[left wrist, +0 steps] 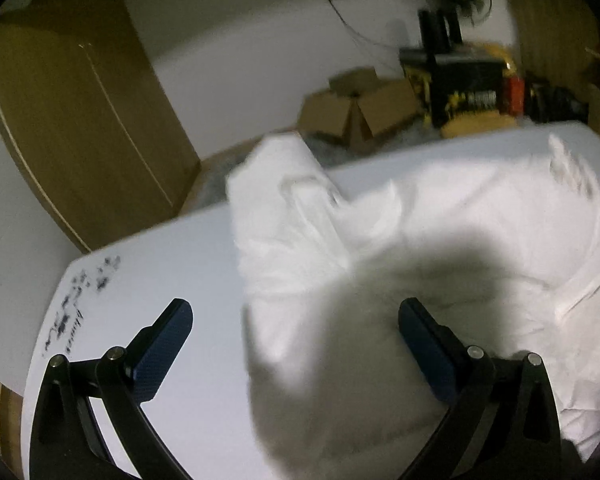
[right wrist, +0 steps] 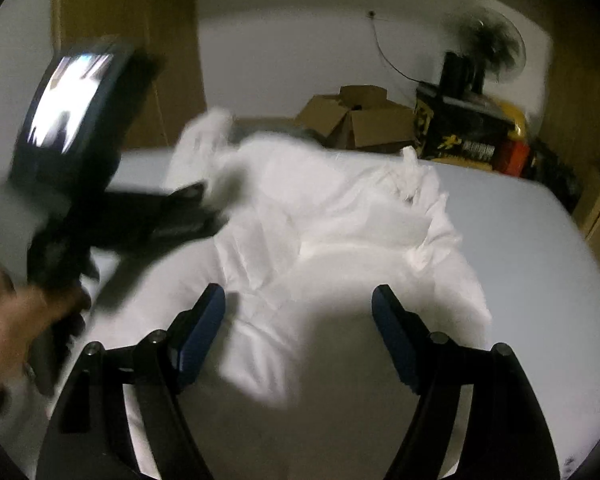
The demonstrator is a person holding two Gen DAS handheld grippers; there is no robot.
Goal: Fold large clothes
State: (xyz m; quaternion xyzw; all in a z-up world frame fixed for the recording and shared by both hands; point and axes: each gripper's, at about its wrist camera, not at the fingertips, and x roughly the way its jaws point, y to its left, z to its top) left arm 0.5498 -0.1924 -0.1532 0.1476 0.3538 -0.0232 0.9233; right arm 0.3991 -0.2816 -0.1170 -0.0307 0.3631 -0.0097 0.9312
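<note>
Fingers apart on both sides, we hold nothing: our left gripper [left wrist: 296, 320] has its blue-padded jaws spread wide, and our right gripper [right wrist: 298, 306] stands just as wide. Between and beneath the left jaws lies the white garment [left wrist: 440, 232], rumpled and blurred, its near edge running under the gap while our left-hand pad hangs over bare white table [left wrist: 172, 264] and the right-hand pad over cloth. Ahead of that claw a rolled part of the garment rises toward the table's far edge. On the right wrist view the same white garment [right wrist: 340, 216] fills the space between and ahead of the jaws, bunched into a crumpled knot ahead and to the right. Left of the right claw we see the left gripper [right wrist: 192, 208] from the side with its small lit screen [right wrist: 70, 96], and our left hand [right wrist: 8, 328] gripping its handle. Beyond the table [right wrist: 532, 264] stand cardboard boxes [right wrist: 360, 120], a black-and-yellow box [right wrist: 464, 132] and a fan [right wrist: 488, 44] against the wall.
</note>
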